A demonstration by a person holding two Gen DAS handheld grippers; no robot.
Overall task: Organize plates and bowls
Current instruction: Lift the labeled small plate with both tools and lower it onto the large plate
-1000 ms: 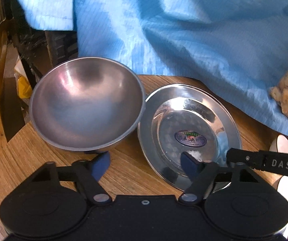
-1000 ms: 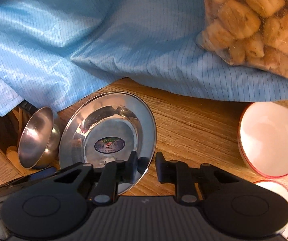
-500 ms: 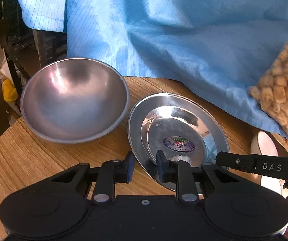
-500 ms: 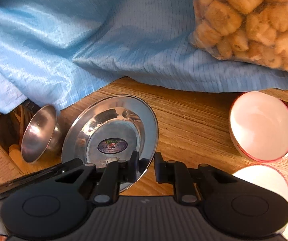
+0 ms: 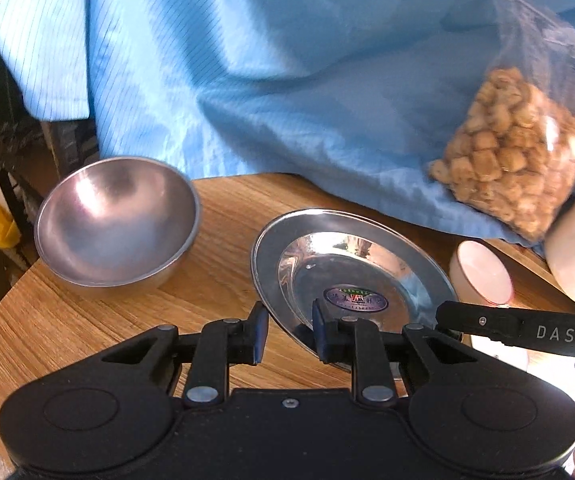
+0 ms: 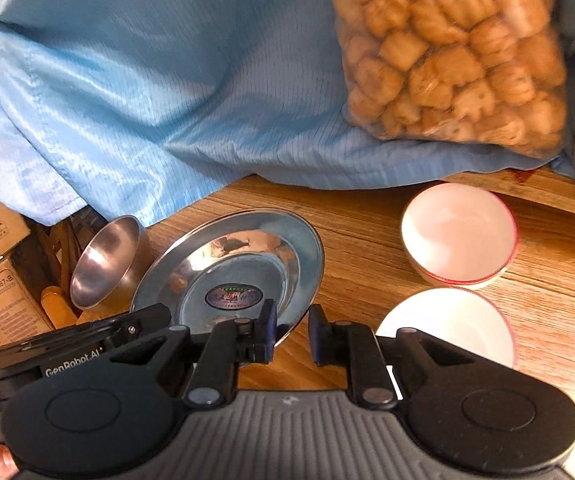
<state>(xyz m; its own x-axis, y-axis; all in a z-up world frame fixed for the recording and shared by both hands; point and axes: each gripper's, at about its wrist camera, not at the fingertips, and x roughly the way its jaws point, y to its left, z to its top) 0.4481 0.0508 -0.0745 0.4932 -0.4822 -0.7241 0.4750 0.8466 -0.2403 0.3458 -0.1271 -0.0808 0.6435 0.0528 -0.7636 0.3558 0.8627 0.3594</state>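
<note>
Left gripper (image 5: pixel 287 334): jaws narrow, clamped on near left rim of steel plate (image 5: pixel 351 276); rim sits btwn the pads. Right gripper (image 6: pixel 291 336): jaws narrow too, near right rim of the same plate (image 6: pixel 231 268) btwn them; can't tell for sure if the pads bite.

Plate looks tilted, near edge at both grippers, sticker in its centre. Steel bowl (image 5: pixel 115 220) well left of the plate, apart, on wooden table (image 5: pixel 223 280).

W/ red rims: white bowl (image 6: pixel 447 324) just right of right gripper, another (image 6: pixel 459 232) beyond it.

Farther back: blue cloth (image 5: pixel 287 80), bag of snacks (image 6: pixel 451 52) lying on it.
</note>
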